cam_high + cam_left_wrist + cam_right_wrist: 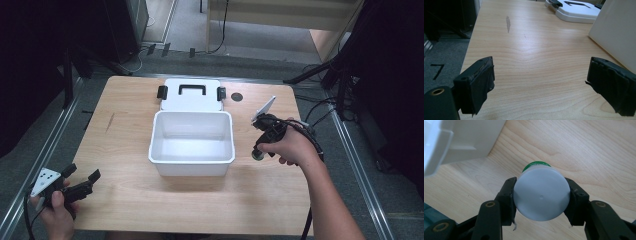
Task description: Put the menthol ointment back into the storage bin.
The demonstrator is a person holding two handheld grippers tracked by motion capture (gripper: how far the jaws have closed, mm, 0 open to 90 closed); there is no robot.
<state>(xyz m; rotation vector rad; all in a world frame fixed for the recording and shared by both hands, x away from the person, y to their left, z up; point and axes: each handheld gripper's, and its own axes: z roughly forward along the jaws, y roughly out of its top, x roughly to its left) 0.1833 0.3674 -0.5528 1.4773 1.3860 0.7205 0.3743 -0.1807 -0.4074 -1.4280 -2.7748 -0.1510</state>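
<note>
A white open bin [191, 159] stands in the middle of the wooden table, its lid [192, 94] with a black handle lying flat behind it. To the right of the bin, my right gripper [258, 150] points down and is shut on a small bottle [541, 193] with a white cap and a green body. In the right gripper view both jaws press the cap's sides, above the table. My left gripper [80, 180] hovers at the table's front left corner, open, with nothing between its pads [480, 85]. The bin's wall [616, 30] is at right in the left gripper view.
A dark round mark [237, 97] lies on the table right of the lid. A grey streak [508, 23] marks the wood at the left. Metal rails [45, 150] run along both sides of the table, with cables on the floor at right.
</note>
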